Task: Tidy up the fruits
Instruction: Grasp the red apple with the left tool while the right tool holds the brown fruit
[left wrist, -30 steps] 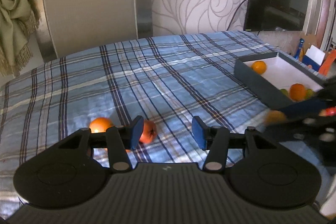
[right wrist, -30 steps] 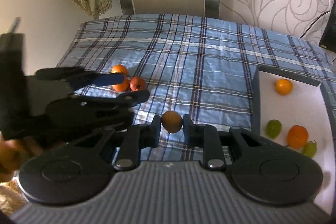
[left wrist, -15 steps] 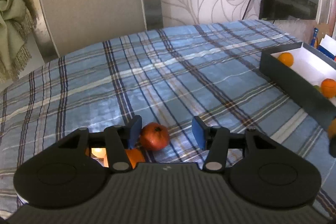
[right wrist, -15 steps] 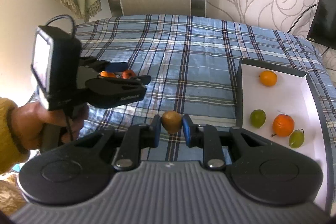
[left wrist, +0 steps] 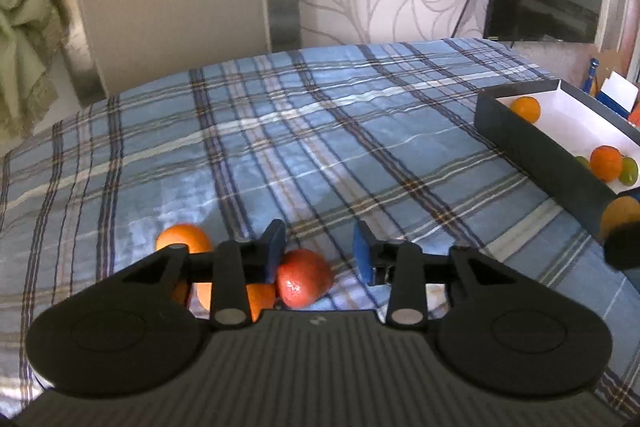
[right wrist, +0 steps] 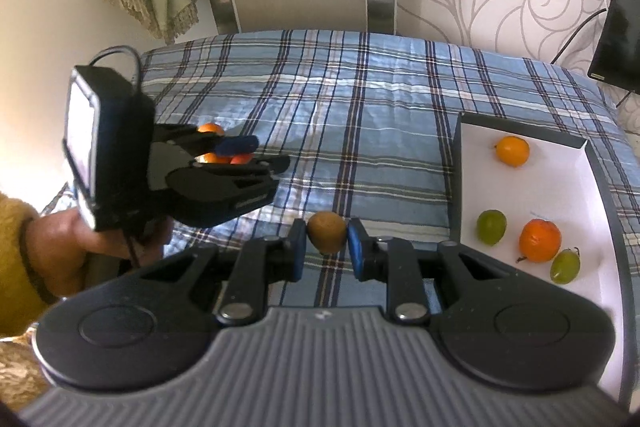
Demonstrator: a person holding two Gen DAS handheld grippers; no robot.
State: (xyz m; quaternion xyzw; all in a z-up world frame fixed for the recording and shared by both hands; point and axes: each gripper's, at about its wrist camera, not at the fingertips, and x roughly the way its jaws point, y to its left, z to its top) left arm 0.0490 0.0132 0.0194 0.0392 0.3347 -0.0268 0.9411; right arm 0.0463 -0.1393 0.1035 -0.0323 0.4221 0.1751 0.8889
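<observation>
While the right gripper (right wrist: 327,247) stays clenched on a brown fruit (right wrist: 326,237), the left gripper (left wrist: 318,247) jaws are closing around a red fruit (left wrist: 304,283), not yet gripping.

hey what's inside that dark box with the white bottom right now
Inside the box on its white floor: an orange at the far end, and nearer, a green fruit, a second orange and another green fruit. The right hand-held gripper's body covers the box's near end.

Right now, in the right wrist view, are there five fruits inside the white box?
No, the white box holds four: an orange, a second orange, a green fruit and another green fruit.
</observation>
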